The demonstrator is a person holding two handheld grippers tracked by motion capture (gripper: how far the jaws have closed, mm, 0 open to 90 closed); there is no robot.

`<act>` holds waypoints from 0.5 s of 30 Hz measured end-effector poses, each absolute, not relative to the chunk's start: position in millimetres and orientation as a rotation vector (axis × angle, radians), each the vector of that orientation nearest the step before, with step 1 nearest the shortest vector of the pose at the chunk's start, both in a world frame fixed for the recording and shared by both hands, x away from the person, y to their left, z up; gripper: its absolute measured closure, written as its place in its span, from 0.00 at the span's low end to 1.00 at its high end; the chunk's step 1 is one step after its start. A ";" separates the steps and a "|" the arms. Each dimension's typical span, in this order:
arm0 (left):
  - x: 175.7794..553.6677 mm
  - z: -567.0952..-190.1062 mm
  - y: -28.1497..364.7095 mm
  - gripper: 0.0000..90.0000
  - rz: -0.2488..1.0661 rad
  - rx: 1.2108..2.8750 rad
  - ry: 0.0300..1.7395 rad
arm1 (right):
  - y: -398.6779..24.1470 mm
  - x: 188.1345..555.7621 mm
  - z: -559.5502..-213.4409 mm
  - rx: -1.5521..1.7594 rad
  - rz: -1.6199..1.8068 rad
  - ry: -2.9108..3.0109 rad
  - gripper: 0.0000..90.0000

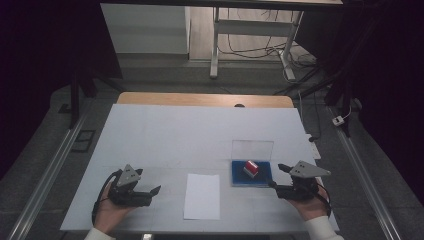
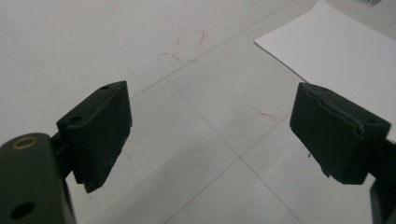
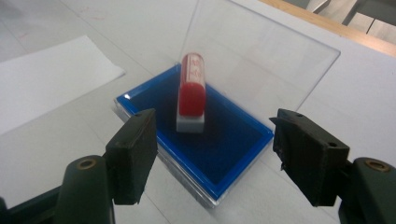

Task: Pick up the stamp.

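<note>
Both tongs wide and empty: left tongs [image 1: 156,190] low over the table [image 1: 165,135] left of the paper [image 1: 202,196], right tongs [image 3: 212,140] aimed at the stamp [image 3: 191,93] standing on the blue pad [image 3: 224,149], lid up. Likely step: reaching for the stamp. Next: close around its red grip, lift clear, carry toward the paper.
</note>
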State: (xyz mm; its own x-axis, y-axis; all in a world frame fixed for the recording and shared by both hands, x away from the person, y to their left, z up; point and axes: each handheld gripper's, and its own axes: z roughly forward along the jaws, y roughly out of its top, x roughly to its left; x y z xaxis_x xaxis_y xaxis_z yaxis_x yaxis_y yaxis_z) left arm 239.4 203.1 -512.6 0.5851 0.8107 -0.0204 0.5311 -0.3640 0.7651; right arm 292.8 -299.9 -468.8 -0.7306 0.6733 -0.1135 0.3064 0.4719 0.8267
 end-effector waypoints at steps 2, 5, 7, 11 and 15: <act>239.5 -512.4 203.3 0.15 0.471 2.055 1.065 | -298.4 293.3 -465.5 0.817 1.178 2.297 0.34; 239.6 -512.7 203.6 0.15 0.468 2.055 1.069 | -296.0 294.6 -460.6 0.813 1.191 2.295 0.34; 239.6 -512.7 203.6 0.15 0.468 2.056 1.069 | -295.0 295.3 -459.1 0.813 1.192 2.299 0.34; 239.1 -512.3 203.5 0.15 0.467 2.054 1.069 | -289.6 299.1 -453.1 0.802 1.177 2.323 0.34; 238.7 -513.2 202.4 0.15 0.467 2.057 1.070 | -284.1 304.8 -448.3 0.806 1.187 2.329 0.34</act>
State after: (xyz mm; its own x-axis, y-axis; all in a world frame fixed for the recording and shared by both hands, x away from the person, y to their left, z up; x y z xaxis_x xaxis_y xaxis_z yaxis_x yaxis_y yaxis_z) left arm 238.7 202.4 -513.2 0.5823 0.8127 -0.0229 0.5359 -0.3626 0.7624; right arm 304.8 -284.1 -448.3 -0.7520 0.6528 -0.0913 0.3098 0.4723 0.8252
